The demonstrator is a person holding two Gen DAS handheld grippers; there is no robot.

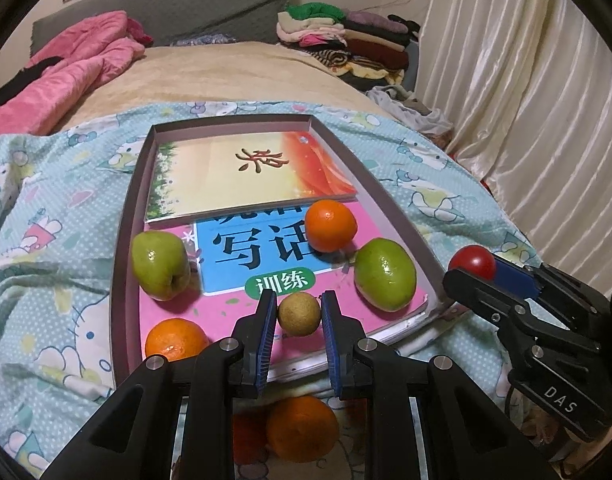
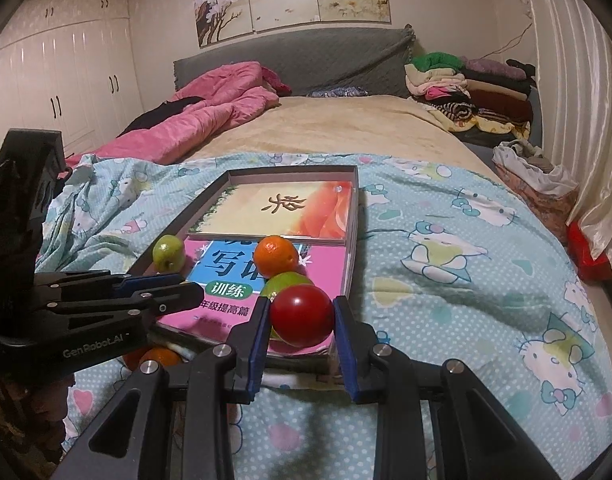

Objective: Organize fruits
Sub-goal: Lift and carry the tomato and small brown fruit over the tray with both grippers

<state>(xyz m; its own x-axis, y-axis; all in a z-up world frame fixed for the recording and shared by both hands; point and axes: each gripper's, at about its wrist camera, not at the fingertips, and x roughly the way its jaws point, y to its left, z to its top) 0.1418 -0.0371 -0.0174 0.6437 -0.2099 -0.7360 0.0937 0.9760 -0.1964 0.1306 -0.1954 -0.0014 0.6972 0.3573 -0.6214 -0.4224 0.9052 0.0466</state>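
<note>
A shallow box lid lies on the bed with books inside. On the pink book sit two green fruits, an orange and a second orange at the near left. My left gripper is shut on a small brown round fruit just above the pink book. My right gripper is shut on a red tomato and holds it over the box's near right corner. It also shows in the left wrist view. Another orange lies on the sheet below my left gripper.
The box rests on a blue cartoon-print sheet. A pink quilt lies at the far left, folded clothes at the far right. Curtains hang along the right. A bag sits by the bed edge.
</note>
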